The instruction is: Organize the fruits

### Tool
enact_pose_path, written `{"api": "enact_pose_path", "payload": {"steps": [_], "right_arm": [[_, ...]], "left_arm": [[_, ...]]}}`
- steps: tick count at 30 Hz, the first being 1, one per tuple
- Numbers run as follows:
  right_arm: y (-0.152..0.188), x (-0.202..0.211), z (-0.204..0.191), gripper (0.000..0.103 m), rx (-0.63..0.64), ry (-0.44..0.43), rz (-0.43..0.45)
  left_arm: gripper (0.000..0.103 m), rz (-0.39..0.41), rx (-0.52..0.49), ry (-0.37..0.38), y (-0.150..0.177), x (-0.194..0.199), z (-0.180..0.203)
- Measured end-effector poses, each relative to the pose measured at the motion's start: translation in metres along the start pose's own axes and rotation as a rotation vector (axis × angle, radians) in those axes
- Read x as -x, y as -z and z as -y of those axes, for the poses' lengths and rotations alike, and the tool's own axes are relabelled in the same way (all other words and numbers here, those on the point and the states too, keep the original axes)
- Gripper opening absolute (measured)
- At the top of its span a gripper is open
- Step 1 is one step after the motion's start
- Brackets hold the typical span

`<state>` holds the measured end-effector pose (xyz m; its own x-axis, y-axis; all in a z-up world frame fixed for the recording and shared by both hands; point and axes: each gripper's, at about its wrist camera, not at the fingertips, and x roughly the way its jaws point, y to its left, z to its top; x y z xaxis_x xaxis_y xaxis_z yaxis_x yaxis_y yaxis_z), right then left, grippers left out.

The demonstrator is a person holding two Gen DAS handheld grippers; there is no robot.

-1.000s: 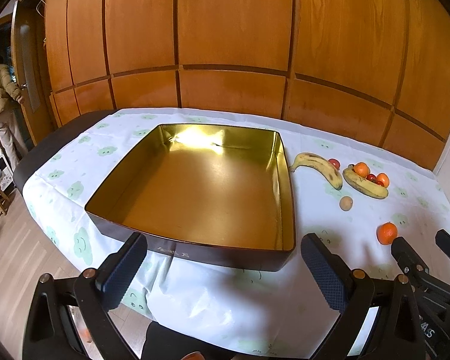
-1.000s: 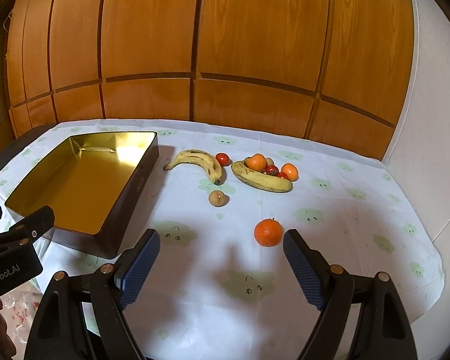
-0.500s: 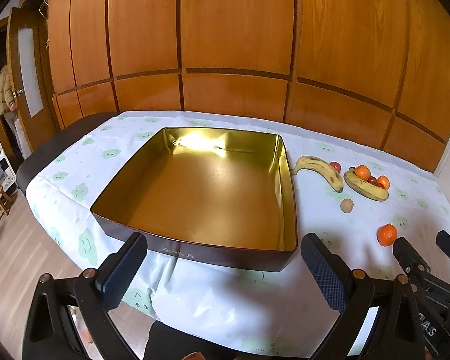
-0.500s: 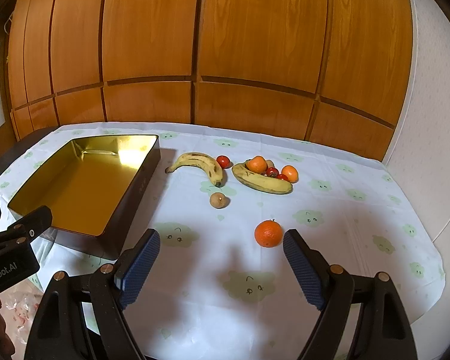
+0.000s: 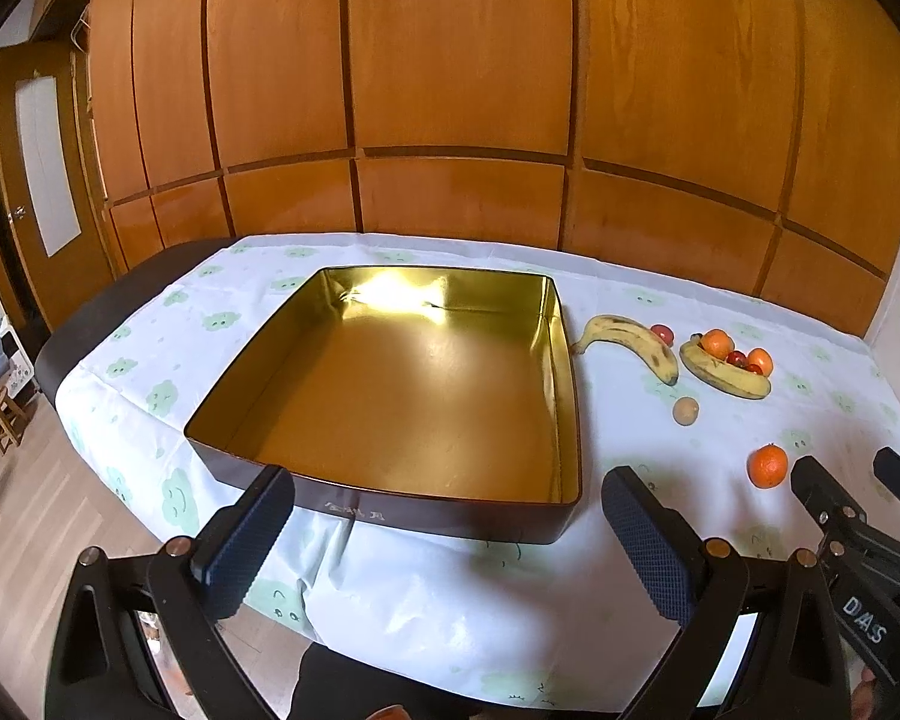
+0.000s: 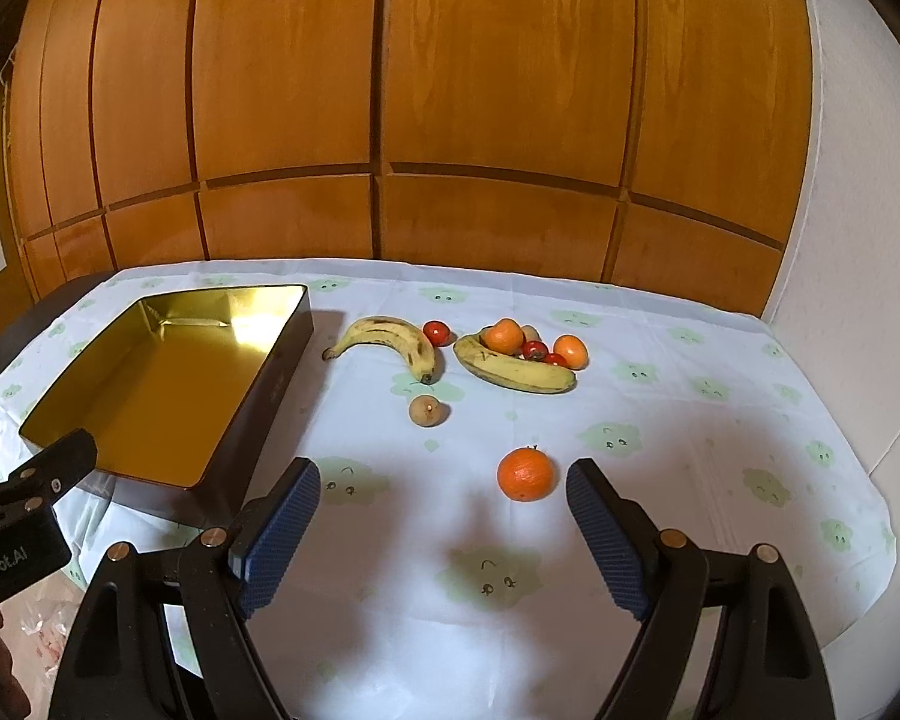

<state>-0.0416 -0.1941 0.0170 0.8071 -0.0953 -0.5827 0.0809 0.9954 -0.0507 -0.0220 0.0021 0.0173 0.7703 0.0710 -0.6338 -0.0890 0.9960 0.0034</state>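
1. Fruits lie loose on the tablecloth (image 6: 660,480), in the middle of the right wrist frame and at the right edge of the left wrist frame; none is in the tin.
2. Tablecloth: white with pale green cloud faces, it fills the lower half of both frames under wooden wall panels (image 6: 450,120).
3. Gold tin (image 5: 561,396): a wide, shallow box, gold inside and dark outside, at the centre of the left wrist frame and at left centre of the right wrist frame; it holds nothing.
4. Left gripper (image 5: 450,540): at the bottom of its frame, fingers spread wide and holding nothing, level with the tin's near wall.
5. Right gripper (image 6: 444,528): at the bottom of its frame, fingers spread wide and holding nothing.
6. Spotted banana (image 6: 390,336): just right of the tin, apart from it.
7. Second banana (image 6: 510,369): right of the first, with two small oranges (image 6: 504,336) and red fruits (image 6: 534,350) bunched against its far side.
8. Lone orange (image 6: 525,474): lower centre of the right wrist frame, just beyond the right fingertip and apart from it.
9. Brown round fruit (image 6: 426,409): just below the spotted banana's tip.
10. Single red fruit (image 6: 436,333): between the two bananas.
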Motion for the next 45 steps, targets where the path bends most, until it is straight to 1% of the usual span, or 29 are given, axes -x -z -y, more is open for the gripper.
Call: {"api": "enact_pose_path", "payload": {"steps": [7, 16, 20, 23, 25, 29, 32, 35, 38, 40, 45], "right_arm": [[-0.001, -0.002, 0.013, 0.086, -0.026, 0.005, 0.004], [-0.002, -0.005, 0.036, 0.086, -0.062, 0.016, 0.003], [-0.001, -0.006, 0.047, 0.086, -0.07, 0.027, -0.002], [0.0, -0.008, 0.056, 0.086, -0.08, 0.036, -0.011], [0.0, -0.011, 0.063, 0.086, -0.091, 0.043, -0.02], [0.001, -0.016, 0.083, 0.086, -0.125, 0.062, -0.04], [0.001, -0.018, 0.097, 0.086, -0.155, 0.092, -0.052], [0.003, -0.02, 0.103, 0.086, -0.16, 0.109, -0.057], [0.006, -0.022, 0.104, 0.086, -0.156, 0.105, -0.07], [0.009, -0.025, 0.101, 0.086, -0.148, 0.103, -0.081], [0.009, -0.029, 0.099, 0.086, -0.143, 0.097, -0.095]], "left_arm": [[0.103, -0.011, -0.015, 0.019, 0.0, -0.001, 0.006], [0.103, -0.016, -0.067, 0.049, -0.002, -0.002, 0.025], [0.103, -0.019, -0.087, 0.082, -0.004, -0.004, 0.036], [0.103, -0.038, -0.099, 0.131, -0.005, -0.007, 0.045], [0.103, -0.06, -0.111, 0.186, -0.006, -0.01, 0.053], [0.103, -0.111, -0.142, 0.328, -0.006, -0.014, 0.073], [0.103, -0.111, -0.201, 0.371, -0.007, -0.014, 0.093], [0.103, -0.118, -0.225, 0.397, -0.009, -0.014, 0.109], [0.103, -0.119, -0.232, 0.397, -0.01, -0.015, 0.116], [0.103, -0.114, -0.24, 0.384, -0.009, -0.013, 0.117], [0.103, -0.111, -0.251, 0.355, -0.011, -0.016, 0.109]]}}
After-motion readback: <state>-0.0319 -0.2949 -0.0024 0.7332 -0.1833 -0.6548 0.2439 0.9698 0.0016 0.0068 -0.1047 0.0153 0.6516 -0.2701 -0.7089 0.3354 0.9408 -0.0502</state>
